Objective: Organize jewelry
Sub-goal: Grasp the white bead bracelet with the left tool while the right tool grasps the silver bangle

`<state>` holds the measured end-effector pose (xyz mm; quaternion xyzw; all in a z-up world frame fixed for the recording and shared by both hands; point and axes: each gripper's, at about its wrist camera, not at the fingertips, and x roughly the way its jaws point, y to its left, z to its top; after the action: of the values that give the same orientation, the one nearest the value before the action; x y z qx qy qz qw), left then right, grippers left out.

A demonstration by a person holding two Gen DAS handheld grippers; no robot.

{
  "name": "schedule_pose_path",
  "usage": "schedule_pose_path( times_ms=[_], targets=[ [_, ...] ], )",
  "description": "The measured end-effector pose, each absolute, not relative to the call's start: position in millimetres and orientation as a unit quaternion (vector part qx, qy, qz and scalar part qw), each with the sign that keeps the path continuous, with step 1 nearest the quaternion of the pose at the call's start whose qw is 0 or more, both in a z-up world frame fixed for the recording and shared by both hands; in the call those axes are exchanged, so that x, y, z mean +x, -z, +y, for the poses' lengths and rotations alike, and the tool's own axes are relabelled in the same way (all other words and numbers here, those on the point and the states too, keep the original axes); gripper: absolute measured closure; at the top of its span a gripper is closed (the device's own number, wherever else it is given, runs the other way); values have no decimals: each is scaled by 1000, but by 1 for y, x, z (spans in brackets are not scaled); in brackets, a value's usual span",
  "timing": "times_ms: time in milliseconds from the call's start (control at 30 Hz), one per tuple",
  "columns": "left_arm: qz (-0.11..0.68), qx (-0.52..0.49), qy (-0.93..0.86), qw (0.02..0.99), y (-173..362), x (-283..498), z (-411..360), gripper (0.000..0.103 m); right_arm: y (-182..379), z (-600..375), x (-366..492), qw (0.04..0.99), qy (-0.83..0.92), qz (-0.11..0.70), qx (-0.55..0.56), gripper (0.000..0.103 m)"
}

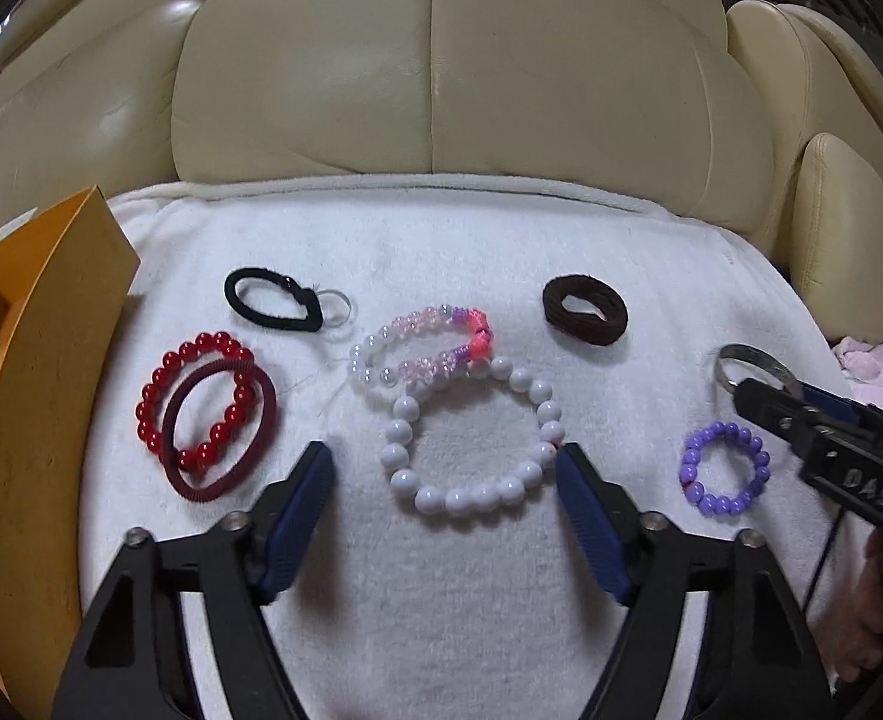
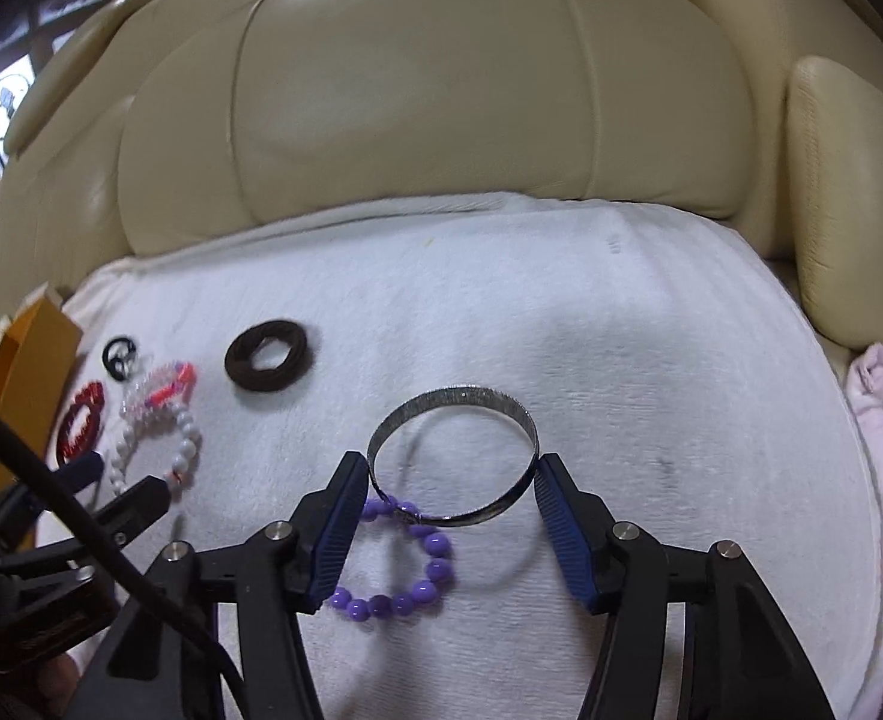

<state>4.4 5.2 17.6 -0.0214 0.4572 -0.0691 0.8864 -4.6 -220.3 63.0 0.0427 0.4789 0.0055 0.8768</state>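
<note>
Clearly, the right gripper (image 2: 450, 474) pinches the silver bangle (image 2: 450, 456) by its edges, so it may spring out. The left gripper (image 1: 444, 468), jaws apart, brackets the white bead bracelet (image 1: 471, 438) on the white towel (image 1: 501, 240); closing may drag the pink bracelet (image 1: 423, 348) touching it.

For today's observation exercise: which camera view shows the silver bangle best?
The right wrist view: the whole silver bangle sits centred between the right gripper fingers, pads at its sides. The left wrist view shows only part of it, behind that gripper's tip.

White bead bracelet (image 1: 471, 438) flat on the towel; silver bangle (image 2: 453, 456) tilted against purple bead bracelet (image 2: 405, 564)
</note>
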Motion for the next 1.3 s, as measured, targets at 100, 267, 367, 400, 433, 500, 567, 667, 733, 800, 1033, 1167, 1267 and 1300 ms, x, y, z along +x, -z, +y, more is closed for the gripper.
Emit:
schedule_pose_path(
  times_ms=[100,267,367,400,433,500,567,667,733,800,1033,1167,1267,1300],
  targets=[
    [447,-15,78,891,-18,2,0,54,-64,-227,-4,878,-6,476,56,42],
    [436,-43,115,892,-23,-7,5,90,-70,-230,-11,882,-8,467,62,42],
    [432,-54,124,892,-28,-11,9,94,-72,-224,-15,886,-10,459,63,42],
    [432,-50,121,893,-29,-13,10,94,-73,-222,-17,888,-10,456,63,42],
    [431,-51,119,893,-30,-14,12,94,-74,-222,-18,889,-11,453,64,42],
    [425,-54,120,895,-34,-19,15,94,-77,-219,-19,892,-18,447,65,53],
    [420,-54,118,898,-38,-24,20,94,-81,-218,-21,894,-25,444,63,59],
    [411,-53,123,902,-47,-33,27,94,-81,-215,-22,893,-28,444,64,64],
    [405,-54,128,904,-53,-40,31,94,-80,-213,-21,892,-32,447,63,69],
    [395,-54,136,907,-63,-49,33,94,-79,-211,-21,893,-33,445,61,69],
    [375,-55,141,915,-76,-51,41,94,-76,-223,-17,886,-27,455,81,71],
    [365,-59,143,918,-84,-57,45,94,-71,-228,-13,880,-26,465,91,68],
    [360,-62,143,920,-89,-60,48,94,-71,-229,-8,884,-18,459,91,27],
    [360,-63,143,920,-89,-60,49,94,-72,-227,-7,888,-14,450,89,23]
  ],
)
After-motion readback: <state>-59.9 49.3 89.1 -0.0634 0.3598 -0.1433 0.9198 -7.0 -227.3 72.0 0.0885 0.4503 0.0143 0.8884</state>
